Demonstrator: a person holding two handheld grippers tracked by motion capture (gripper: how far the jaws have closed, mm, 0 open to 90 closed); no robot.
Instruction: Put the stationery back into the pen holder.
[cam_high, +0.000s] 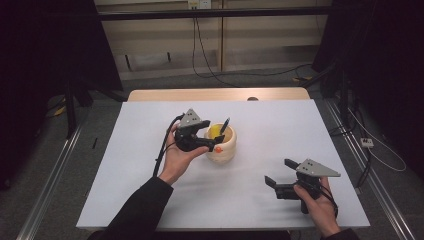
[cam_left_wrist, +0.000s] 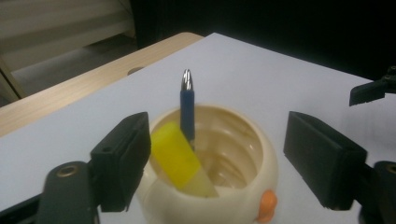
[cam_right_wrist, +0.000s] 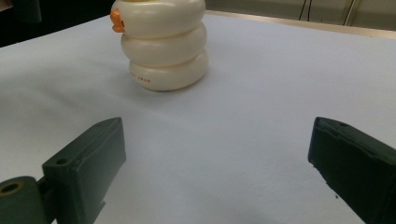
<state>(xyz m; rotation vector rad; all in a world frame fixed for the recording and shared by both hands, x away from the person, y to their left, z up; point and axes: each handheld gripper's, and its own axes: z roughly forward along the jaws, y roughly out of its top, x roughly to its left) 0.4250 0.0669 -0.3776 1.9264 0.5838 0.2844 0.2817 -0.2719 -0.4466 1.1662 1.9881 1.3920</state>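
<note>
Parted wide, the left gripper (cam_left_wrist: 215, 163) fingers straddle the cup (cam_high: 221, 145) at table centre; pen (cam_left_wrist: 187, 109) and yellow piece (cam_left_wrist: 176, 156) are dropped in. Withdrawal is called for next. Right gripper (cam_high: 282, 174), at five o'clock, is released.

The pen's (cam_left_wrist: 187, 110) lower end is hidden inside the holder (cam_left_wrist: 243, 186); the holder's base is cut off below; its small lettering (cam_right_wrist: 140, 78) is unreadable.

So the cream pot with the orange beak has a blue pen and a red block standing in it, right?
Not quite: the block is yellow, not red. The left gripper view shows it leaning inside the cream pot beside the blue pen.
</note>
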